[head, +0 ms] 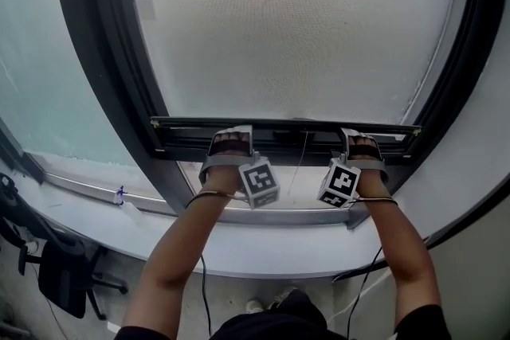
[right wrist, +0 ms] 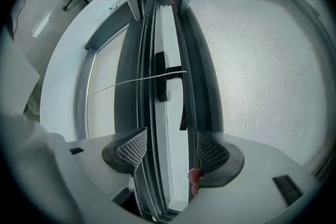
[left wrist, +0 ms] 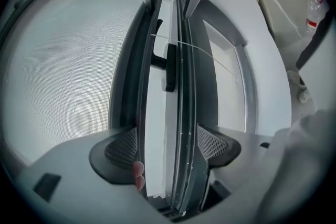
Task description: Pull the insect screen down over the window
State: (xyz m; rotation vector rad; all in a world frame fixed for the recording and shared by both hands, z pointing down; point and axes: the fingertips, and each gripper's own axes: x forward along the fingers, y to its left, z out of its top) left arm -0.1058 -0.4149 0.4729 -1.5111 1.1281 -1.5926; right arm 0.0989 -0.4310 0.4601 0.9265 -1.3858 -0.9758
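Left gripper (head: 231,141), right gripper (head: 362,143) — both clamp the screen bar (head: 291,127)

— Where does the head view sit?
— High, behind both forearms (head: 179,251), facing steeply down at the screen bar (head: 287,126), the mesh (head: 303,20) beyond it.
— And the other two?
— One rides the left tool (head: 231,142), one the right tool (head: 362,144); each looks along its jaws, right up against that bar. All three share bar and mesh.

No legible txt, brands or nos., only b/w square markers on left cube (head: 259,181), right cube (head: 341,183)
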